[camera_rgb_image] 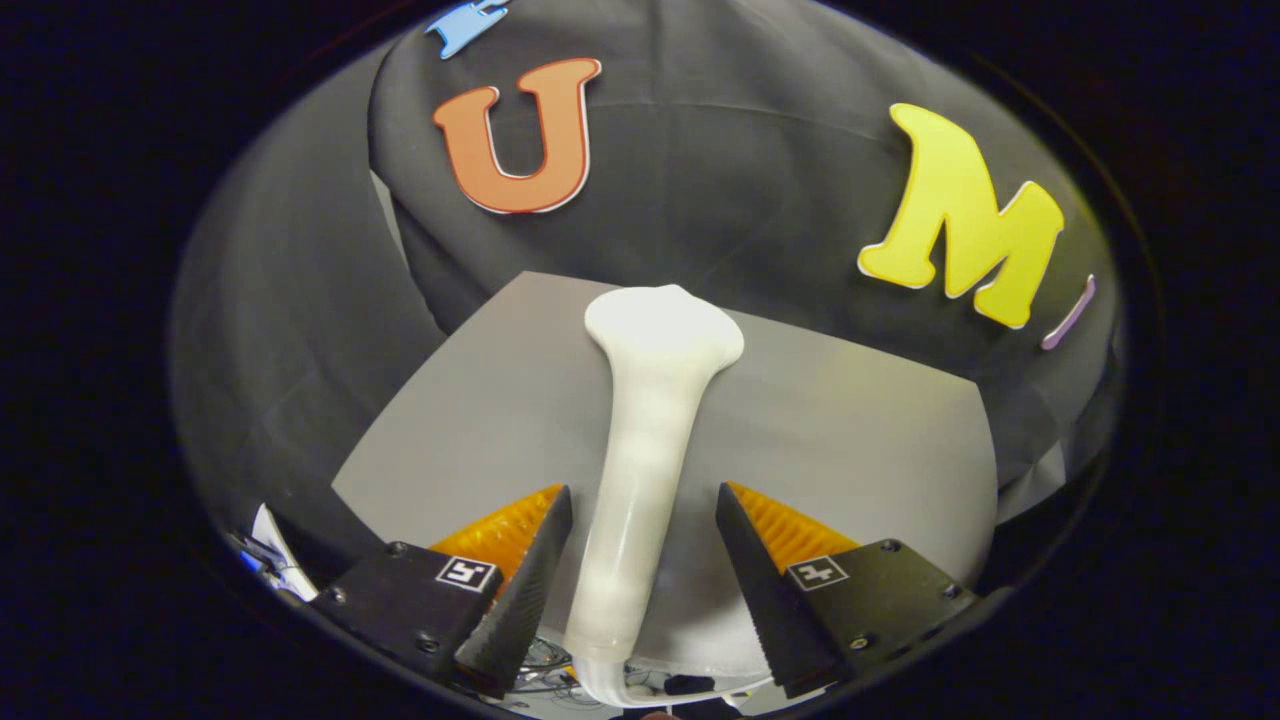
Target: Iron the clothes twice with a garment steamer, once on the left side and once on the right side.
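My gripper (pixel 645 530) is open, fingers spread either side of the garment steamer (pixel 645 440), not touching its handle. Steamer is white, glossy plastic: slim tapered handle running between my fingers, flaring to a wide flat head beyond them. A white hose (pixel 610 690) leaves its near end. It lies on the grey counter (pixel 850 430), head toward the far edge, handle at the near edge.
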### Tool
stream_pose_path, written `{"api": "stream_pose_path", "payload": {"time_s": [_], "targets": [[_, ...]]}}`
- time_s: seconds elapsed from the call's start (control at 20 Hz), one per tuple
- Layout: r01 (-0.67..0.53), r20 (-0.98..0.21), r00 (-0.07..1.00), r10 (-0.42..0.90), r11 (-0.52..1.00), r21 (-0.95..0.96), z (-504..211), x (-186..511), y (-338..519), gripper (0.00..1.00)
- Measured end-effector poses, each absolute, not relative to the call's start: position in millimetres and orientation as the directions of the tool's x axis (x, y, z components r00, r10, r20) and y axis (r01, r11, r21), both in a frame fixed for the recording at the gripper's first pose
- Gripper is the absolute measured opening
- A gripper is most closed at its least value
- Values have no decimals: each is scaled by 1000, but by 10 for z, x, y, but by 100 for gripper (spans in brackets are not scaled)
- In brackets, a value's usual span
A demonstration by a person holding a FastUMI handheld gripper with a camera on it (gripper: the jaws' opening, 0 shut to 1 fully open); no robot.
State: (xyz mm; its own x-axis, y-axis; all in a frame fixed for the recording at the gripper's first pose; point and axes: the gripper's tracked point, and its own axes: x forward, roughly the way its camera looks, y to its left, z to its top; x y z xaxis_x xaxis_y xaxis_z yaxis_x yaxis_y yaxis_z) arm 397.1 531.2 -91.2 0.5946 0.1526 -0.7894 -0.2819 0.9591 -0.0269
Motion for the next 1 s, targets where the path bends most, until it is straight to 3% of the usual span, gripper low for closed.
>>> {"api": "stream_pose_path", "payload": {"time_s": [0.2, 0.55, 0.85, 1.0], "targets": [[-217, -788, 601, 135, 976, 2, -988, 4001, 5294, 81], [-180, -767, 622, 160, 982, 59, -1044, 3992, 5420, 41], [-181, -708, 675, 206, 977, 111, -881, 3976, 5426, 30], [-198, -667, 707, 233, 972, 129, -695, 3852, 5368, 29]]}}
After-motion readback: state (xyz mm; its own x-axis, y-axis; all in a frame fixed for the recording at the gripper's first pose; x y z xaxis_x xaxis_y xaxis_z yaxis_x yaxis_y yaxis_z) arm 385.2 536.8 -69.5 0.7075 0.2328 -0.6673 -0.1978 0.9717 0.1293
